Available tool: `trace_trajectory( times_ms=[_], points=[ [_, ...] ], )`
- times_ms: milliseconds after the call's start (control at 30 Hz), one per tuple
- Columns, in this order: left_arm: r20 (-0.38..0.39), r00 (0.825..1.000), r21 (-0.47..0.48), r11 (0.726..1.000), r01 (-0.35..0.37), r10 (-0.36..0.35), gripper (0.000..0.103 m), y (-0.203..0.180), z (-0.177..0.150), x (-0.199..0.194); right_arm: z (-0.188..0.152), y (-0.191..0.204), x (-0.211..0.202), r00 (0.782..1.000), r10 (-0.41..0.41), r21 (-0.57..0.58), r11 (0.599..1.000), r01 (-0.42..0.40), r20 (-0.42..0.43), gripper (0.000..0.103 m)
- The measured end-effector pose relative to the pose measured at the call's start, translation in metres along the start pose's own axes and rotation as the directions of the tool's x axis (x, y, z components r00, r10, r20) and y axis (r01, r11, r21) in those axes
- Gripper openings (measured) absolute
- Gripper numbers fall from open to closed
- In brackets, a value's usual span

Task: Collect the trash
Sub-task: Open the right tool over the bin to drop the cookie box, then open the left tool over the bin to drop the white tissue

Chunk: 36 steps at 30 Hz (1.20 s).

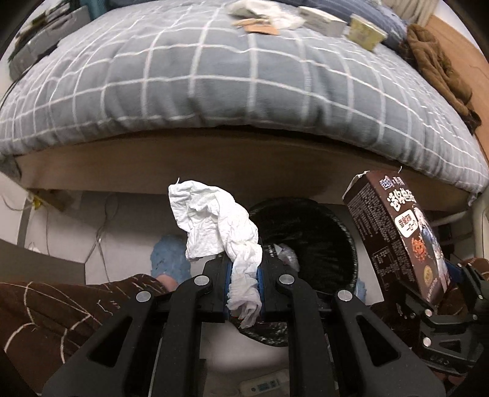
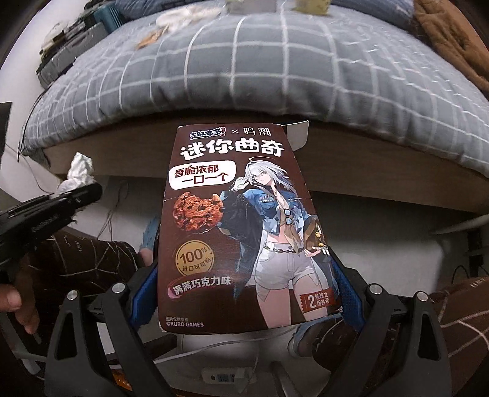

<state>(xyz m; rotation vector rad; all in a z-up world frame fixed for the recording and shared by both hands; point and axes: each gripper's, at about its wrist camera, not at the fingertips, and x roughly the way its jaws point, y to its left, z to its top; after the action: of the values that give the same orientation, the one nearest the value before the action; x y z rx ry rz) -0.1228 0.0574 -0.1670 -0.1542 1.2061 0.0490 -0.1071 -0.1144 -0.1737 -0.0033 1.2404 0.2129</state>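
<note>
My left gripper (image 1: 244, 284) is shut on a crumpled white tissue (image 1: 214, 220), held above and just in front of a black-lined trash bin (image 1: 321, 238) on the floor. My right gripper (image 2: 244, 293) is shut on a brown cookie box (image 2: 238, 226), held upright; the box also shows at the right of the left wrist view (image 1: 403, 238). The left gripper and tissue (image 2: 79, 171) show at the left of the right wrist view. More trash, boxes (image 1: 324, 20) and wrappers (image 1: 256, 24), lies on the far side of the bed.
A bed with a grey checked duvet (image 1: 229, 76) fills the upper view, its wooden frame (image 1: 214, 165) just beyond the bin. A brown coat (image 1: 437, 67) lies at the bed's right. The person's brown-trousered legs (image 1: 61, 305) and blue slippers (image 1: 168, 256) are below.
</note>
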Motion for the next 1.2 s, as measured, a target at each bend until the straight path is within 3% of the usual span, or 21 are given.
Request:
trace_trajectory(
  times_ms=[267, 600, 867, 1200],
  points=[
    [-0.026, 0.999, -0.027, 0.999, -0.027, 0.027, 0.011, 0.019, 0.005, 0.017, 0.009, 0.012, 0.028, 0.999, 0.002, -0.031, 1.0, -0.003, -0.037, 0.09],
    [-0.055, 0.998, -0.011, 1.0, -0.005, 0.004, 0.011, 0.008, 0.005, 0.033, 0.017, 0.012, 0.042, 0.999, -0.033, -0.064, 0.998, 0.031, -0.028, 0.094],
    [-0.084, 0.996, 0.038, 0.999, 0.018, -0.015, 0.011, -0.015, 0.008, 0.05, 0.016, -0.036, 0.027, 0.996, -0.089, 0.026, 0.996, 0.089, 0.003, 0.095],
    [-0.102, 0.992, 0.103, 0.991, 0.084, -0.074, 0.011, -0.07, 0.009, 0.056, 0.016, -0.079, 0.0, 0.988, -0.149, 0.105, 0.984, 0.144, 0.047, 0.095]
  ],
)
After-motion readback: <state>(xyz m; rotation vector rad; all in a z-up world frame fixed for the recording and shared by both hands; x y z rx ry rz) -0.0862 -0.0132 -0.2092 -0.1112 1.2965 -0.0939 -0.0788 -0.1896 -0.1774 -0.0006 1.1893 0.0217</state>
